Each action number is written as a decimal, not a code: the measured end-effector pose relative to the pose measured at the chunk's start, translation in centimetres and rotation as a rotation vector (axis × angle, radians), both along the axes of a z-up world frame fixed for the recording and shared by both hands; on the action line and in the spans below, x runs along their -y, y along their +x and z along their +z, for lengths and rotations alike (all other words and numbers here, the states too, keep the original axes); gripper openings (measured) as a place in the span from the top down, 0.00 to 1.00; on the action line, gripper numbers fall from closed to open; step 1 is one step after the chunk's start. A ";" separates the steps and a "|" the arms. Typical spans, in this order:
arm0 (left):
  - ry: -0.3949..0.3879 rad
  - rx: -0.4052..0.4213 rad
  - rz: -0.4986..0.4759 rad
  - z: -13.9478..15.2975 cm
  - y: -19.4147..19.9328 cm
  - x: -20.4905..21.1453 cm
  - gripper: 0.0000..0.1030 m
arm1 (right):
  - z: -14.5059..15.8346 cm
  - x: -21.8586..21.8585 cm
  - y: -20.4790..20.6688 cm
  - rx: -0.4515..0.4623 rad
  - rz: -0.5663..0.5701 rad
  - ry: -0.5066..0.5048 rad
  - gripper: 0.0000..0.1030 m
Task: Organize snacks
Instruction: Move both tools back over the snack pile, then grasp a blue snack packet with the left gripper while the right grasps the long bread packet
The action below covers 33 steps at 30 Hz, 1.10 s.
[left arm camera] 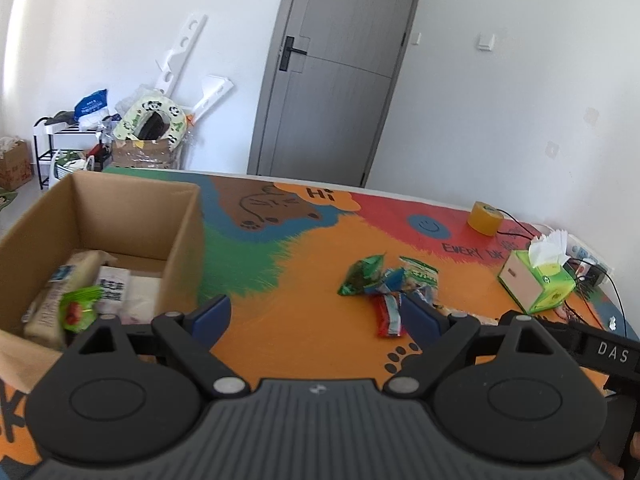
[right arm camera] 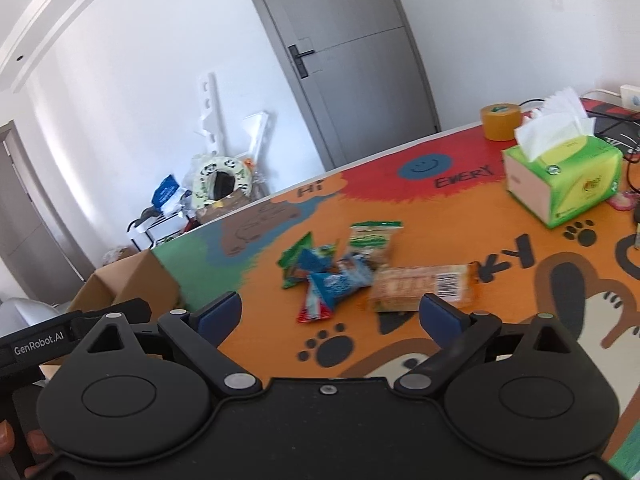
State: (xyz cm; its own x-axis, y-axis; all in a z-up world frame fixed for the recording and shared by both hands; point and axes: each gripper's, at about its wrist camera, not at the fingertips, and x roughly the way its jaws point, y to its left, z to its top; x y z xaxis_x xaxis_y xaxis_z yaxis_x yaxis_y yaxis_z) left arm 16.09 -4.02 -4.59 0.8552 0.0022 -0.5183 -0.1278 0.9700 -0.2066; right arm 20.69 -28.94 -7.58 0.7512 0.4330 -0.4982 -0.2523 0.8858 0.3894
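Observation:
A pile of small snack packets lies on the colourful table mat, also in the right wrist view. It includes a green packet, a red-white packet and a long biscuit pack. An open cardboard box stands at the left with several snacks inside; its corner shows in the right wrist view. My left gripper is open and empty, between box and pile. My right gripper is open and empty, just short of the pile.
A green tissue box and a yellow tape roll stand at the right, with black cables behind. A grey door and floor clutter lie beyond the table.

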 end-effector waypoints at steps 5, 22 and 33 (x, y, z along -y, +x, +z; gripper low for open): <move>-0.003 -0.010 -0.027 -0.6 1.6 1.3 0.12 | -0.8 1.2 0.9 -0.018 -0.025 0.006 0.11; 0.027 -0.029 -0.105 -1.6 7.2 5.0 0.24 | -2.0 3.0 5.9 -0.055 -0.041 0.032 0.42; 0.035 -0.079 -0.149 -3.0 10.8 7.2 0.40 | -3.6 3.4 9.7 -0.101 -0.016 0.059 0.51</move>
